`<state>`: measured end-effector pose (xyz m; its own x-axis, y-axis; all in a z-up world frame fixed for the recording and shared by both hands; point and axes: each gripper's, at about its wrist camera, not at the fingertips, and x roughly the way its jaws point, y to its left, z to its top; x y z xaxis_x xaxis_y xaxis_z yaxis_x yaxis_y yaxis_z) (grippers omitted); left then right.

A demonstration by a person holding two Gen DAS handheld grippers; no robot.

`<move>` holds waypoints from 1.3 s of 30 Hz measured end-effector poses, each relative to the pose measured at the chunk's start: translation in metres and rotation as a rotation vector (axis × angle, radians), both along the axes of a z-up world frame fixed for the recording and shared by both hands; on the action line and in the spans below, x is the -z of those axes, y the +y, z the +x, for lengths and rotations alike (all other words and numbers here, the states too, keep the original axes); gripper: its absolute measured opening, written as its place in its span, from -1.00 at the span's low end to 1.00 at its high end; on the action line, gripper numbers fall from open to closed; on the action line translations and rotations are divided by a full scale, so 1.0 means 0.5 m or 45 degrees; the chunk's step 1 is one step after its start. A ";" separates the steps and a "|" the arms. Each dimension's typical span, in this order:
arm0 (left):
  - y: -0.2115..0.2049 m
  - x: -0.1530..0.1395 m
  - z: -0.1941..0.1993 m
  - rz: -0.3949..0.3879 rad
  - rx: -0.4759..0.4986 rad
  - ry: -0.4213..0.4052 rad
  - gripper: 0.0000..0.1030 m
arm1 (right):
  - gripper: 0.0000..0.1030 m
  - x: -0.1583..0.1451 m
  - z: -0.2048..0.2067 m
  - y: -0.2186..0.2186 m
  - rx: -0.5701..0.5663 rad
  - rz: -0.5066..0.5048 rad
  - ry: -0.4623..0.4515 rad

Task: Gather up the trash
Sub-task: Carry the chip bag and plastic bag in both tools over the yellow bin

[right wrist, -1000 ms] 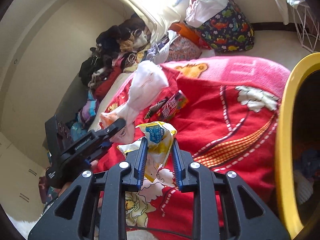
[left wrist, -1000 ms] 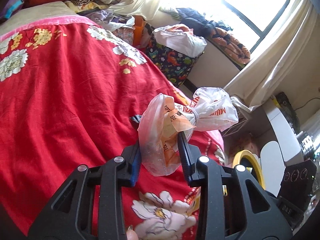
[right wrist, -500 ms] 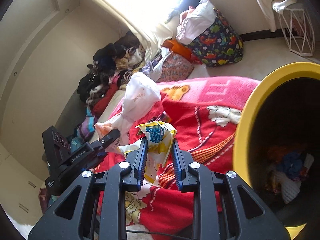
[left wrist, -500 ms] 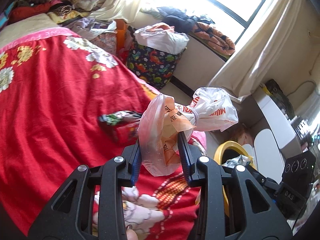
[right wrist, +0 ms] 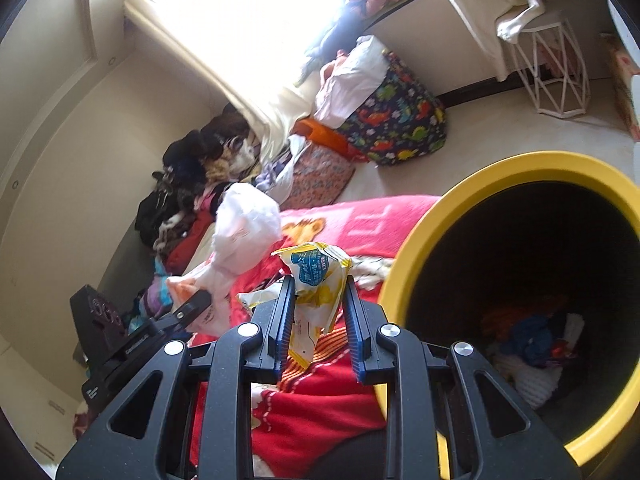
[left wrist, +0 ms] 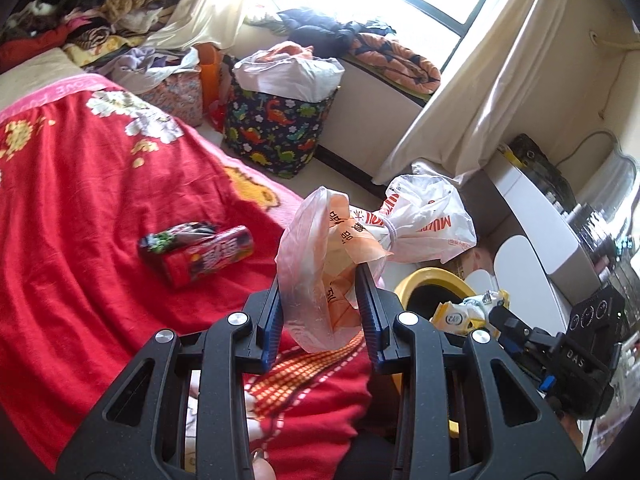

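A bed under a red floral blanket (left wrist: 80, 208) is seen beside a yellow-rimmed bin (right wrist: 416, 256). A tied plastic bag (left wrist: 360, 240) is clenched in the left gripper (left wrist: 320, 312); a yellow wrapper (right wrist: 316, 280) is clenched in the right gripper (right wrist: 316, 320), the nearer to the bin, whose mouth lies just right of its fingers. Earlier rubbish is seen inside. A red packet (left wrist: 200, 252) is left on the blanket.

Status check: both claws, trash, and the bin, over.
Left claw shut on knotted plastic bag. Right claw shut on yellow wrapper, beside yellow bin. Red wrapper lies on blanket. Path clear.
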<state>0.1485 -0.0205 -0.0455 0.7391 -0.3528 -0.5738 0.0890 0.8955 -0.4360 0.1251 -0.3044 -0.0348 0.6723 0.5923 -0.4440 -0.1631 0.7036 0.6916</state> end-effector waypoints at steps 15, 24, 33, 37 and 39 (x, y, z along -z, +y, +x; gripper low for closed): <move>-0.082 -0.015 -0.008 0.047 0.115 -0.030 -0.48 | -0.55 0.023 -0.028 -0.113 0.176 -0.010 0.010; -0.124 -0.008 -0.007 0.068 0.180 -0.024 -0.48 | -0.55 0.037 -0.042 -0.157 0.264 -0.005 0.034; -0.167 0.008 -0.009 0.096 0.249 -0.003 -0.48 | -0.55 0.053 -0.057 -0.204 0.372 -0.020 0.056; -0.185 0.016 -0.010 0.111 0.277 0.010 -0.48 | -0.55 0.061 -0.067 -0.224 0.412 -0.033 0.061; -0.194 0.020 -0.010 0.119 0.292 0.016 -0.48 | -0.55 0.063 -0.068 -0.230 0.434 -0.040 0.063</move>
<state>0.1436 -0.1174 -0.0557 0.6382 -0.4557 -0.6205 0.2897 0.8889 -0.3548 0.0910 -0.4192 -0.0661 0.8063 0.3228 -0.4956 0.1180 0.7332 0.6697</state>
